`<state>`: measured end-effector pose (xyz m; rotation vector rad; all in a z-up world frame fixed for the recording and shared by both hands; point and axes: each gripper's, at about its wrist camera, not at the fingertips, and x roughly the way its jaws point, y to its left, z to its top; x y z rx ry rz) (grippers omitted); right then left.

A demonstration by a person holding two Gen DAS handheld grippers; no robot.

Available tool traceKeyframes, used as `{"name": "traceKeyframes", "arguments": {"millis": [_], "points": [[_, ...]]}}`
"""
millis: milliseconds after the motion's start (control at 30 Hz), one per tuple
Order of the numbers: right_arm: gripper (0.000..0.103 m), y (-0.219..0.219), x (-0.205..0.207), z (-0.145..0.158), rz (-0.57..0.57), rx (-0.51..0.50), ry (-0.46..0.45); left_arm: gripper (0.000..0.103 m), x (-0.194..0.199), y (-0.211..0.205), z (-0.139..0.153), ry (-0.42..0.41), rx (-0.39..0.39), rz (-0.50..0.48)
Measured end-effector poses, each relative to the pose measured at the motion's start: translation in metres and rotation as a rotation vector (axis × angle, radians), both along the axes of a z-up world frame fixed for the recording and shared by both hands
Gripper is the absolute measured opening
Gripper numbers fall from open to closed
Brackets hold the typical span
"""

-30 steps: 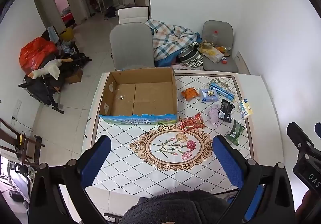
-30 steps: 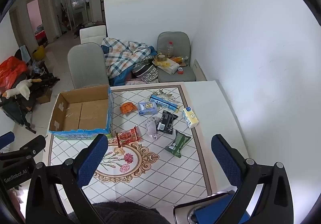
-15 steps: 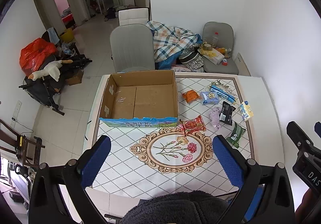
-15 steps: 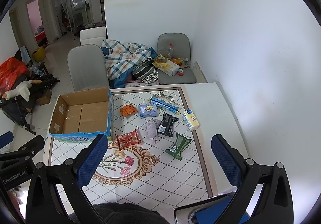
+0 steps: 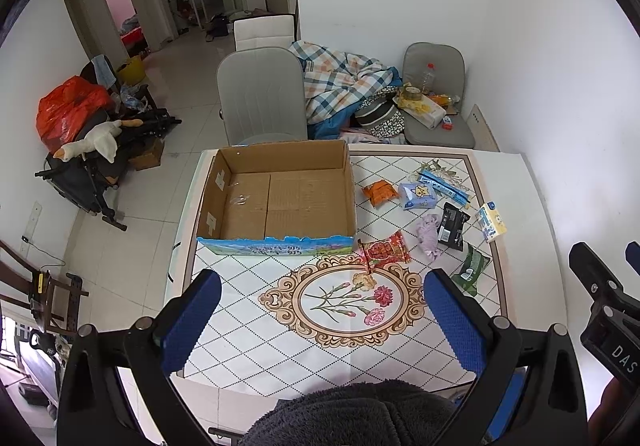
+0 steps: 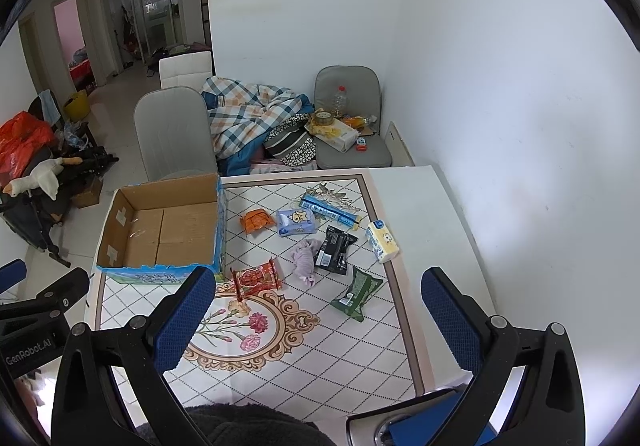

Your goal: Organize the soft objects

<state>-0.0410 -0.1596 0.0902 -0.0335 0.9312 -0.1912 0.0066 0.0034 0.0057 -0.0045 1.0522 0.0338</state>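
An empty cardboard box stands at the table's far left; it also shows in the right wrist view. To its right lie several soft packets: a red snack bag, an orange packet, a blue tissue pack, a lilac cloth, a black pouch, a green pouch and a yellow-white tissue pack. My left gripper is open and empty, high above the table's near edge. My right gripper is open and empty, also high above the near edge.
The table has a patterned tile top with a flower medallion. A grey chair stands behind the box. A second chair holds clutter by the white wall. A loaded stroller stands on the floor at left.
Both grippers have drawn slightly back and up from the table, so the box and packets sit a little farther off. Nothing on the table has moved.
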Motion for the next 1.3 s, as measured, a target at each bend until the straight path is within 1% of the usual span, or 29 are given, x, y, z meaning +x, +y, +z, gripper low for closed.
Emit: {"name": "traceKeyframes", "arguments": {"millis": [500,1300], "points": [[0.103,0.004,0.006,0.001,-0.002,-0.007,-0.006,0.103,0.011,0.004,0.0,-0.005,-0.003,-0.005],[0.103,0.01,0.007,0.004,0.003,-0.008,-0.014,0.103,0.009,0.007,0.001,-0.014,0.001,-0.006]]}}
